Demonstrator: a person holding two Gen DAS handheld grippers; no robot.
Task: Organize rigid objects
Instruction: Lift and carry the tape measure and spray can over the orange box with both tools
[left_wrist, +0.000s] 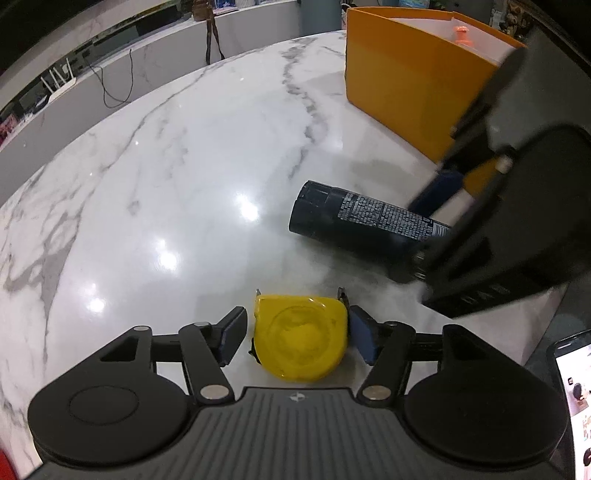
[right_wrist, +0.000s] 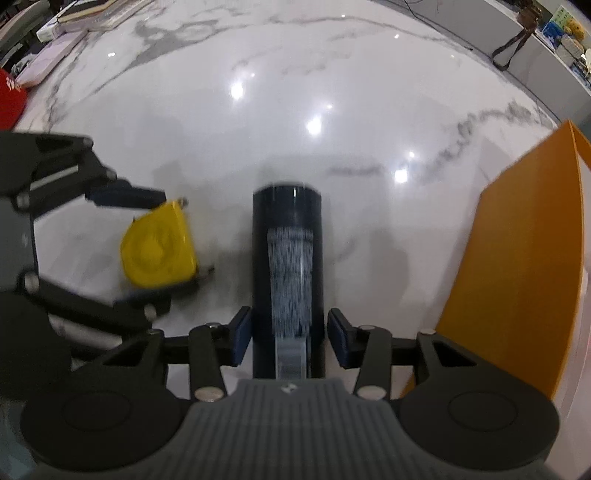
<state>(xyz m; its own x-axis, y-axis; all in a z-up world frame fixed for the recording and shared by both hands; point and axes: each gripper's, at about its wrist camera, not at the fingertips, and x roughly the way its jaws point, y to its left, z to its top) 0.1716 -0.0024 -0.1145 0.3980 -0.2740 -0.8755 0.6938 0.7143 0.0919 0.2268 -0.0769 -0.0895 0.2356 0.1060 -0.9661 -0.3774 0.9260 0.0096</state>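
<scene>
1. Left gripper (left_wrist: 295, 332) straddles the yellow tape measure (left_wrist: 300, 334) on the marble table (left_wrist: 166, 177), fingers apart, positioned to clamp.
2. Right gripper (right_wrist: 290, 339) brackets the lying black can (right_wrist: 287, 258), fingers slightly apart; the orange box (right_wrist: 517, 266) waits right.

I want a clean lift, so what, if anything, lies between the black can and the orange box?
Nothing visible: only bare marble tabletop separates the black can from the orange box.
</scene>
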